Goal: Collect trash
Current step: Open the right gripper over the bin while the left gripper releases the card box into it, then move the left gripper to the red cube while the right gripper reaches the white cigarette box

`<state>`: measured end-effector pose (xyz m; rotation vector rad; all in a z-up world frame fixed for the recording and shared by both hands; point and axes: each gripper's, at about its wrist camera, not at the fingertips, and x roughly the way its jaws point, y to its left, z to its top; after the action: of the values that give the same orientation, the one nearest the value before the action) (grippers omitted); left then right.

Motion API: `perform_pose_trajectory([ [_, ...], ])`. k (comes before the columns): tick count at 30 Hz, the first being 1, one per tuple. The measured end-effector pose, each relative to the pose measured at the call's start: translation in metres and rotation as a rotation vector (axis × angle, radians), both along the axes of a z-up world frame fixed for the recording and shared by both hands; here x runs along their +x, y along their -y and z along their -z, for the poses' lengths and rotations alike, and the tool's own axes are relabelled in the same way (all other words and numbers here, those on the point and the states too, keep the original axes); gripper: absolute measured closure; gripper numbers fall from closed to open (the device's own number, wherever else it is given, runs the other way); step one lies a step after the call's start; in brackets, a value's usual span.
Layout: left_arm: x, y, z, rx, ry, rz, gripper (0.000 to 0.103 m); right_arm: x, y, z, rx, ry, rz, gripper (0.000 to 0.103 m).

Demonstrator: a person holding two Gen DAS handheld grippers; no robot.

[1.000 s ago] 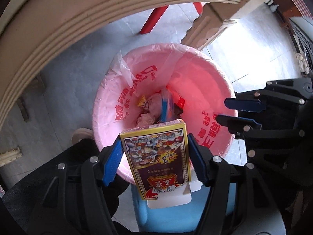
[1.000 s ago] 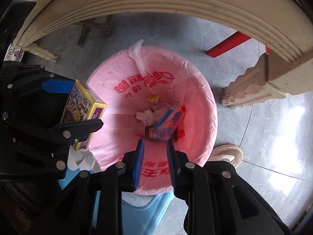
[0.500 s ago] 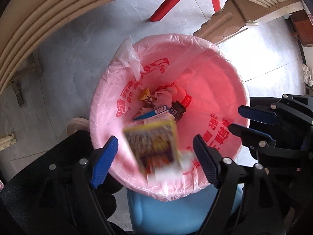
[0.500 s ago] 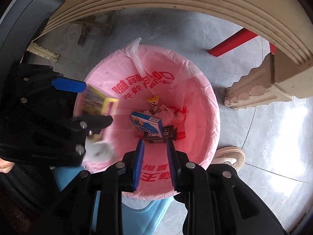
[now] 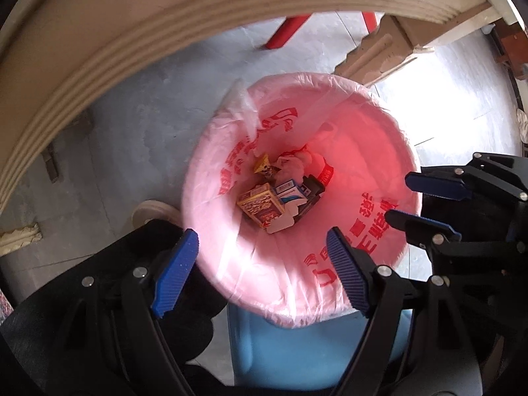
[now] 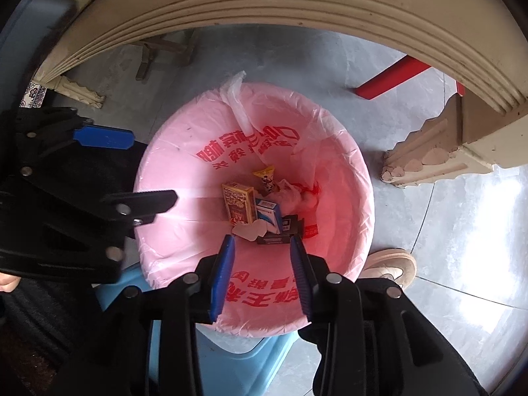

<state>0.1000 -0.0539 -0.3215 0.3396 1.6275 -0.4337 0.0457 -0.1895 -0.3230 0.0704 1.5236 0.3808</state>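
Two hand-held grippers hang over the bin: the left hand-held gripper stands wide apart with nothing between its blue pads, and the right hand-held gripper has a narrower gap, also holding nothing

All places below are told from the bin, which is lined with a pink bag printed in red characters. At its bottom lies the trash: a yellow box with its white flap open, touching a blue and white box; a black packet lies under that, nearer the right hand-held gripper. Beyond them, toward the far wall of the bin, are a small yellow wrapper and crumpled white paper

The bin stands on a grey tiled floor. Above and beyond it curves the ribbed cream edge of a surface, with a carved leg to the bin's right in the right wrist view. A red leg stands farther off. A blue stool shows under the near rim, and a beige shoe rests on the floor just beside the bin
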Motion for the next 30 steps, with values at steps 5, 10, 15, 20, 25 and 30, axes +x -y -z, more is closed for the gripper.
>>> perform_pose_trajectory([
  [5,0.004,-0.019,-0.066,-0.021,0.096,-0.012,0.025,-0.001,-0.005,-0.033,0.042,0.053,-0.03,0.066],
  [10,0.022,-0.041,-0.141,-0.028,0.216,-0.024,0.02,0.008,0.003,-0.107,0.123,0.197,-0.036,0.041],
  [15,0.05,-0.055,-0.192,-0.055,0.234,-0.067,0.02,0.037,0.012,-0.178,0.107,0.306,-0.102,0.041],
  [20,0.074,-0.044,-0.235,-0.049,0.276,0.065,0.02,0.084,0.014,-0.252,0.148,0.386,-0.272,0.041],
  [25,0.093,-0.035,-0.257,-0.031,0.263,0.208,0.02,0.127,0.006,-0.303,0.139,0.439,-0.428,0.026],
  [30,0.11,-0.03,-0.261,-0.041,0.239,0.335,0.02,0.16,-0.007,-0.329,0.108,0.463,-0.544,0.025],
])
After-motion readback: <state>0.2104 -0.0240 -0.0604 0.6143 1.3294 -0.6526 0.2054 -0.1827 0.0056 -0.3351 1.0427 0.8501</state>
